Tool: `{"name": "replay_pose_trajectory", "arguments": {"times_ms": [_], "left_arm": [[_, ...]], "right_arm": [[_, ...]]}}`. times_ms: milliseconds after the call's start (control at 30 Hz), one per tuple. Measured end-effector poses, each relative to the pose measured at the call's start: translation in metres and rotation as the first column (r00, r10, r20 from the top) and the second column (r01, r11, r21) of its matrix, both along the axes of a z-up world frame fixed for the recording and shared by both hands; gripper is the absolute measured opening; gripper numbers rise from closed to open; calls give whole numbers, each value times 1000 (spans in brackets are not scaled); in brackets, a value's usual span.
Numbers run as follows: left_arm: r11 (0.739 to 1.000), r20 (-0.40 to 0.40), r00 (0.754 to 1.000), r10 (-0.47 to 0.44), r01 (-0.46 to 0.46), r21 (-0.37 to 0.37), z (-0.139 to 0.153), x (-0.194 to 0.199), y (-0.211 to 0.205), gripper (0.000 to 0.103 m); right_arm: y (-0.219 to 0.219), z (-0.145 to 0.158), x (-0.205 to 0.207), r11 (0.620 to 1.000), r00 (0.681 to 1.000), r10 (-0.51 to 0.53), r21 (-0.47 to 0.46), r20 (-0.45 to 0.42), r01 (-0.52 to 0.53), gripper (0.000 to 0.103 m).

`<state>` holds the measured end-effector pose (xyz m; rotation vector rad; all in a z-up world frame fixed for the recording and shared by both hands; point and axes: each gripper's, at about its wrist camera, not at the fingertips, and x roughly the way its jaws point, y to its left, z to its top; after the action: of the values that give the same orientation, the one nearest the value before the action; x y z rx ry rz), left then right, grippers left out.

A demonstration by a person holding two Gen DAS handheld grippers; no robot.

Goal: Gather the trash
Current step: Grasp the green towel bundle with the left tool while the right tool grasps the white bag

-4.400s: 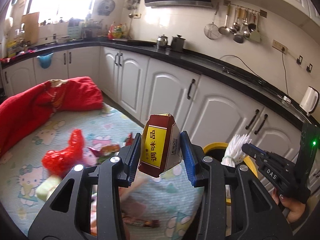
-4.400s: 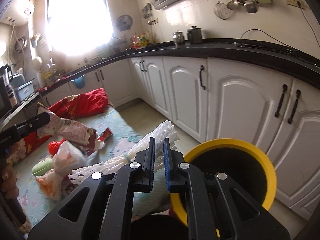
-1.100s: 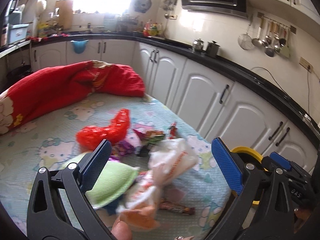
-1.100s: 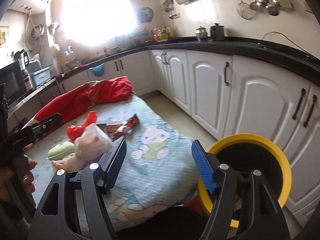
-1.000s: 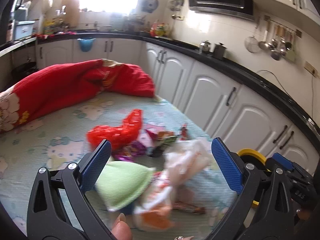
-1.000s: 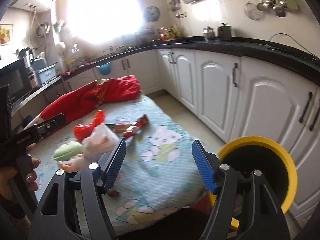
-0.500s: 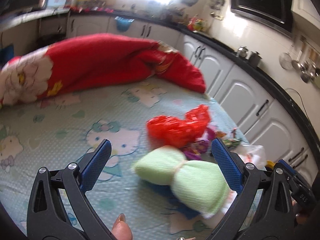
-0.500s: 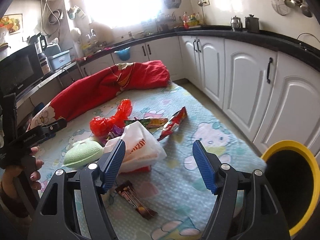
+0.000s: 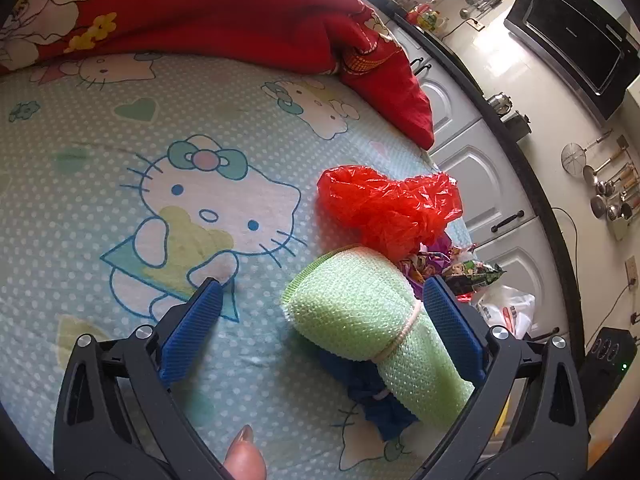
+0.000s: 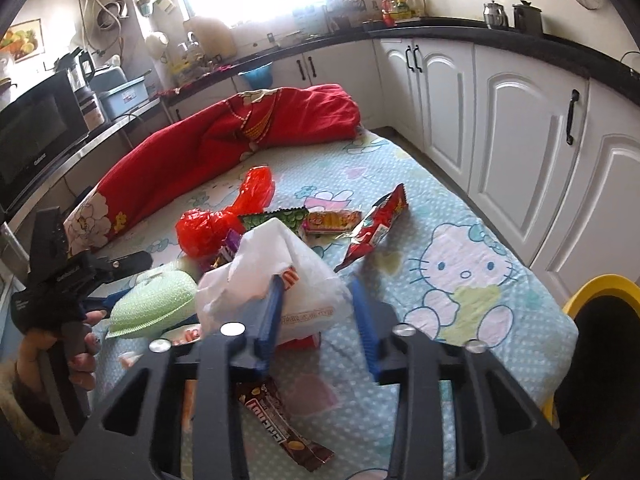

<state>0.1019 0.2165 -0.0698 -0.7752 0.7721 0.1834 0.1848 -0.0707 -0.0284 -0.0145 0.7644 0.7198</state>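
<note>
Between the right gripper's (image 10: 316, 312) closing jaws – a crumpled white plastic bag (image 10: 276, 272), orange-printed; left gripper (image 9: 320, 328) spread wide.

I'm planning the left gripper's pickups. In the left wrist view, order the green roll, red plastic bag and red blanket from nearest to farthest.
From the left gripper:
1. Green roll, between the fingers, against the right one.
2. Red plastic bag, just beyond the roll.
3. Red blanket, along the bed's far side.
</note>
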Motion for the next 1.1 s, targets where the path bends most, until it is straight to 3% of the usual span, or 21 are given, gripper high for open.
{"name": "replay_pose_trajectory", "arguments": {"times_ms": [100,200,300,500,533,833,1100], "left_arm": [[1000,4,1000,-7,7,-7,1,1,-3,91],[1000,-2,1000,-15,15,-6,3,2,-5,81],[1000,-11,1000,-15,15,-7,2,3,-6,65],[1000,-8,1000,-14,14,2,5,3,-7,44],[1000,-4,1000,-12,12,12,7,2,-7,33],[999,44,999,-29,28,25,23,-7,-8,21],[990,112,990,-83,69,123,60,-17,-29,17]], "right_arm": [[0,1,-3,1000,1000,7,-2,7,-7,17],[-2,1,-5,1000,1000,4,2,14,-4,16],[-7,3,-11,1000,1000,-5,9,24,4,15],[-13,6,-16,1000,999,-16,16,37,15,15],[-14,6,-18,1000,999,-17,17,41,17,15],[-23,14,-28,999,997,-30,24,70,28,14],[-35,24,-36,998,995,-47,44,86,43,13]]}}
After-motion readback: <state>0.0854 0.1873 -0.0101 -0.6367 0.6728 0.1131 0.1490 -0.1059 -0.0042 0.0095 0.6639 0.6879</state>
